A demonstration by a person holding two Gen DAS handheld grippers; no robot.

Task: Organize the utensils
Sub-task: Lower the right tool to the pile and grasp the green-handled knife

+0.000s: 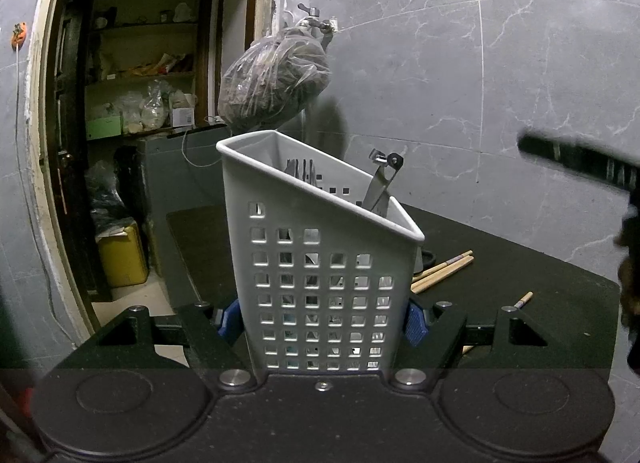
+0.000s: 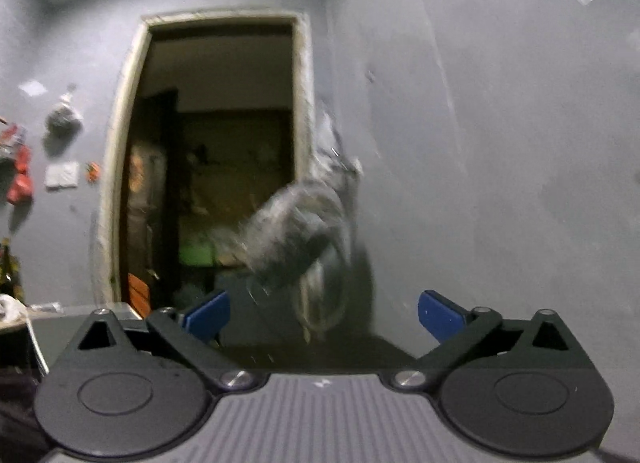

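The left gripper [image 1: 322, 321] clamps the white caddy [image 1: 316, 263], which stands upright on the black table [image 1: 520, 263] with utensils [image 1: 380, 183] inside. Chopsticks [image 1: 444, 269] lie behind it. The right gripper [image 2: 322, 317] gapes wide, holding nothing.

Your left gripper [image 1: 320, 321] shows a matte black body with two round discs, angular linkage arms with triangular cut-outs, silver screw heads at the pivots and blue ribbed pads [image 1: 414, 321] on its fingers. Your right gripper [image 2: 322, 315] is built alike: black discs and linkages, silver screws, smooth blue pads [image 2: 440, 313], and a grey ribbed plate between the discs bearing a small pale mark.
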